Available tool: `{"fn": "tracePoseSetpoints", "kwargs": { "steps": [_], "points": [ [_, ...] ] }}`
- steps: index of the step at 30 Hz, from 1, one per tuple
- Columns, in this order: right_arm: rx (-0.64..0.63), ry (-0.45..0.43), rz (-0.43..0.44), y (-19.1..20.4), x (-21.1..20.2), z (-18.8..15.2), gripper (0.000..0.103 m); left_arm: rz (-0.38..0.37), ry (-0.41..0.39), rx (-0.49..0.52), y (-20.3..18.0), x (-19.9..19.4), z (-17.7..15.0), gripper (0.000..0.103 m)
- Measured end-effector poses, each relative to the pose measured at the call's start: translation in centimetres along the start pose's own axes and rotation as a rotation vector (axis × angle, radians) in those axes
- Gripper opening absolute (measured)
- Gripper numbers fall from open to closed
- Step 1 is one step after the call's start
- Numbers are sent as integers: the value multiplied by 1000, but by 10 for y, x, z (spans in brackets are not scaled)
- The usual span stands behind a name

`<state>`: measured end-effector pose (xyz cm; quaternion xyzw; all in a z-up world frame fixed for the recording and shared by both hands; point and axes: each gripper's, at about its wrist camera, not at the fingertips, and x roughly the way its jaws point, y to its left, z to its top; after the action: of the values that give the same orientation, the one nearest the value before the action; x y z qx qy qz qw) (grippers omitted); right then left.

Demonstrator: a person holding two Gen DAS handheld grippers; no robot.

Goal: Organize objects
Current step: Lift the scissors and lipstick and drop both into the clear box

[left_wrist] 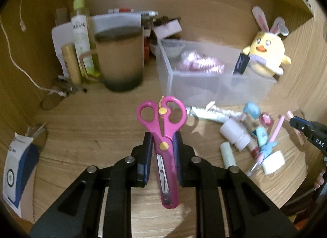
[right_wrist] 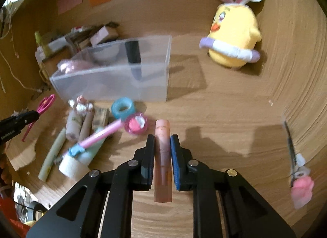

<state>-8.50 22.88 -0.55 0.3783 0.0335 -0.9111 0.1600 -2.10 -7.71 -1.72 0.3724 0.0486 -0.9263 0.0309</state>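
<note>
My left gripper is shut on pink scissors, handles pointing forward, held above the wooden desk. My right gripper is shut on a peach cosmetic tube. A clear plastic bin stands ahead, also in the right wrist view, holding a pink item and a black tube. A pile of small items lies in front of the bin: blue tape roll, pink jar, pink pen, white sponge.
A brown mug, a spray bottle and boxes stand at the back left. A yellow plush chick sits at the back right. A blue-white box is at the left. A pink-topped item lies far right.
</note>
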Motion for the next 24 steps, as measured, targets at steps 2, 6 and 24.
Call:
{"fn": "tracePoseSetpoints", "kwargs": {
  "steps": [2, 6, 24],
  "points": [
    [-1, -29, -9, 0, -6, 7, 14, -3, -22, -4, 1, -5, 7, 20],
    [-2, -83, -2, 2, -14, 24, 14, -13, -69, -7, -1, -15, 20, 20],
    [-45, -153, 75, 19, 12, 99, 14, -144, -93, 47, -32, 6, 101, 20]
  ]
}}
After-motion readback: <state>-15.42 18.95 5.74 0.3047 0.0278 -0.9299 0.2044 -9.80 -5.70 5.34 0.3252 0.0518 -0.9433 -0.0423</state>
